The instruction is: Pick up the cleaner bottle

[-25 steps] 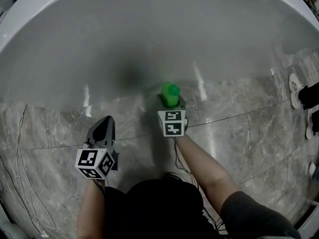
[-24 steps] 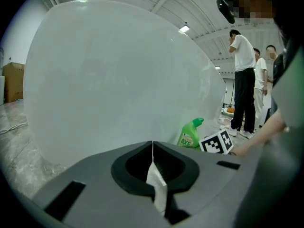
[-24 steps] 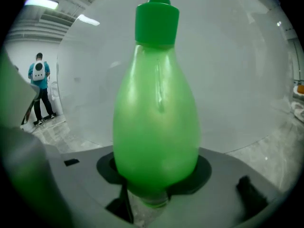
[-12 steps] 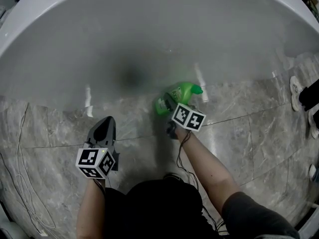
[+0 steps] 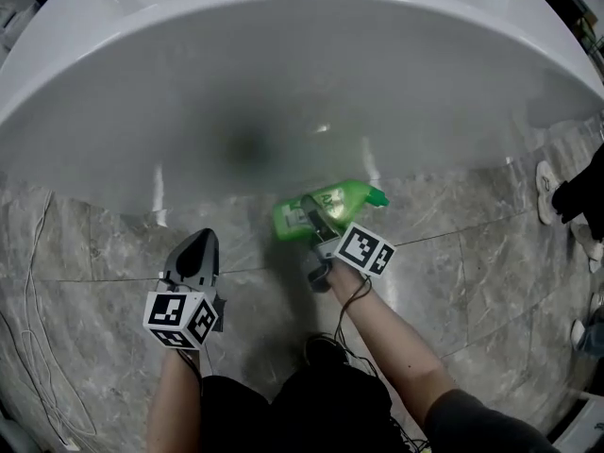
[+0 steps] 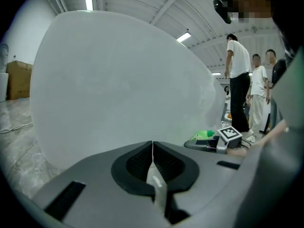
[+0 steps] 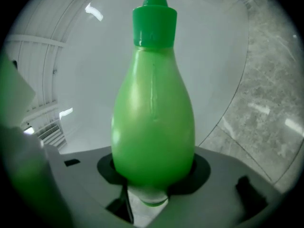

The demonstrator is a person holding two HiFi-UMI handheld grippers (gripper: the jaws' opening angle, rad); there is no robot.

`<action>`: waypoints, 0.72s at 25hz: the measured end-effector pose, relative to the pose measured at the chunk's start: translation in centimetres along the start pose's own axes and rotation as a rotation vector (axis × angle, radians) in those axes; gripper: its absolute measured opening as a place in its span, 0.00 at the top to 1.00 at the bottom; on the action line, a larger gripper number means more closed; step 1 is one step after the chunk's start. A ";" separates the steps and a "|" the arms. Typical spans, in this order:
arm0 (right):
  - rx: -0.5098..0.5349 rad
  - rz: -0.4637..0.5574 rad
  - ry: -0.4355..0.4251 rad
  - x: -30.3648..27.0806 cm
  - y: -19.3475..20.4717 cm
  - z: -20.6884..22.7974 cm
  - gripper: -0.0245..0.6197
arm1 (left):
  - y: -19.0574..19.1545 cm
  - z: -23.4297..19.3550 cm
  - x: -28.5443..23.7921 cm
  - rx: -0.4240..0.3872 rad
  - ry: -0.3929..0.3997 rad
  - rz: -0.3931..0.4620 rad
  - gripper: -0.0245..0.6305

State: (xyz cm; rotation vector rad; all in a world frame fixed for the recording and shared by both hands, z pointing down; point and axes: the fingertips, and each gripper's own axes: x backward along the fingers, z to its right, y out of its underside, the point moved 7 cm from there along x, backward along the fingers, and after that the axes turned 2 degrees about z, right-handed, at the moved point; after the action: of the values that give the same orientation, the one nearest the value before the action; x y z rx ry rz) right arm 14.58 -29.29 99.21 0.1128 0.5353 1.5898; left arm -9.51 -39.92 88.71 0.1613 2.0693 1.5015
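The green cleaner bottle (image 5: 326,206) hangs tipped on its side above the floor, its cap pointing right in the head view. My right gripper (image 5: 316,217) is shut on the bottle's body. In the right gripper view the bottle (image 7: 153,122) fills the middle, its cap at the top, and both jaws press on its wide lower part. My left gripper (image 5: 196,253) is lower left of the bottle, apart from it, shut with nothing in it. The left gripper view shows its jaws (image 6: 152,163) closed together, and the bottle (image 6: 205,135) small at the right.
A large white rounded tub (image 5: 283,83) fills the far half of the head view, right in front of both grippers. The floor (image 5: 472,281) is grey marble tile with cables (image 5: 42,347) at the left. People (image 6: 240,89) stand at the right, and shoes (image 5: 549,179) show at the right edge.
The right gripper has rolled over and risen with the bottle: it stood upright a second ago and now lies on its side, cap to the right. The left gripper has risen slightly.
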 end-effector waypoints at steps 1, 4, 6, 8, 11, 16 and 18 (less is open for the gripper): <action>-0.006 -0.002 -0.017 0.4 -0.2 -1.6 0.65 | -0.8 -0.1 0.5 0.008 -0.002 0.000 0.94; -0.014 -0.016 -0.060 1.9 -1.2 -6.5 0.65 | -4.5 -0.5 2.7 0.022 -0.053 0.035 0.94; -0.005 -0.045 -0.059 4.1 -1.8 -9.5 0.65 | -6.8 -0.1 5.1 0.049 -0.089 0.055 0.94; 0.003 -0.076 -0.048 6.5 -2.5 -12.2 0.65 | -8.7 0.6 7.1 0.078 -0.105 0.042 0.94; 0.024 -0.119 -0.057 9.2 -3.9 -16.2 0.65 | -11.4 1.9 9.3 0.092 -0.118 0.000 0.94; 0.026 -0.170 -0.097 12.7 -7.0 -23.0 0.65 | -16.9 6.0 12.7 0.104 -0.103 -0.044 0.94; 0.007 -0.188 -0.107 13.6 -8.1 -25.8 0.65 | -19.1 7.4 13.7 0.116 -0.101 -0.064 0.94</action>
State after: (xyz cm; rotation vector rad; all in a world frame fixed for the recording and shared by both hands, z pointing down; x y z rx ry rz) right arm 10.63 -23.12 69.85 0.1477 0.4551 1.3904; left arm -12.75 -35.02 64.79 0.2089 2.0618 1.3087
